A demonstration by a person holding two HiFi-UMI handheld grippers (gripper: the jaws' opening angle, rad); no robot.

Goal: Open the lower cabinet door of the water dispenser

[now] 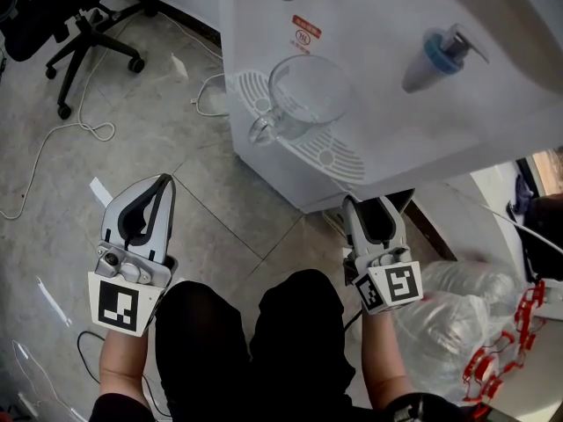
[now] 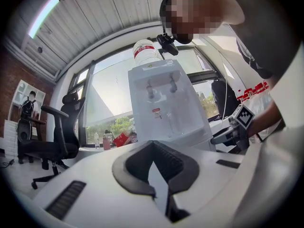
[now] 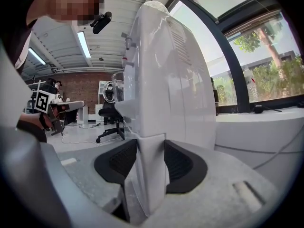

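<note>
Showing as a white upright edge low on the water dispenser (image 1: 387, 86), the lower cabinet door (image 3: 151, 184) sits between the spread jaws of the right gripper (image 3: 149, 144). Well to the left, the left gripper (image 1: 165, 181) hangs over the floor (image 1: 220, 227), jaws pressed together and empty.

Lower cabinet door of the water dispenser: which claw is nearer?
Right. The right claw has the edge of the lower cabinet door between its jaws; the left claw hangs over the floor, left of the water dispenser.
</note>
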